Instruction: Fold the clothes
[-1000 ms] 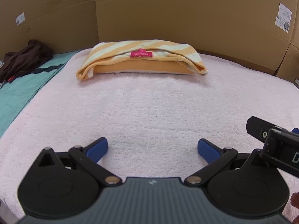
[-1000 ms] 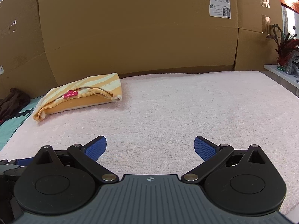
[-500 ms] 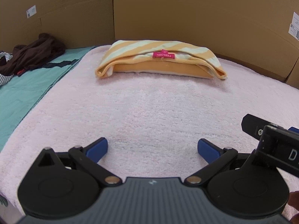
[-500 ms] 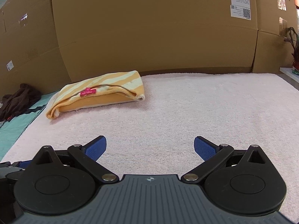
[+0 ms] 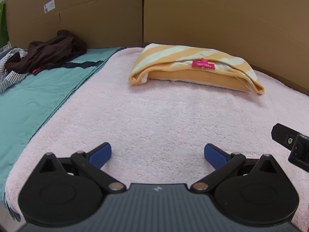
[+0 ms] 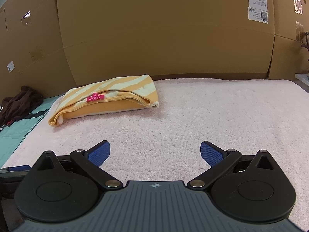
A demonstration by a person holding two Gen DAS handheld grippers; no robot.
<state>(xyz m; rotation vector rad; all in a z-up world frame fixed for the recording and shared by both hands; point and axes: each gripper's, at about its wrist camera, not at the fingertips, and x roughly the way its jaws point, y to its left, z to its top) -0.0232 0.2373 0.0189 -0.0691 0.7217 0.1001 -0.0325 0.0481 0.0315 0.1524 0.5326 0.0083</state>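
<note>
- Tall cardboard panels (image 6: 164,29) walled in the back, bearing white labels (image 6: 257,12)
- A pink terry cover (image 5: 154,119) lay beside a teal sheet (image 5: 34,100)

right gripper (image 6: 155,151) spread wide over pink towel (image 6: 193,119), folded striped garment (image 6: 104,99) beyond, apart

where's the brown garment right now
The brown garment lies crumpled at the far left of both views, on the teal cloth, against the cardboard wall, beside a striped shirt.
</note>
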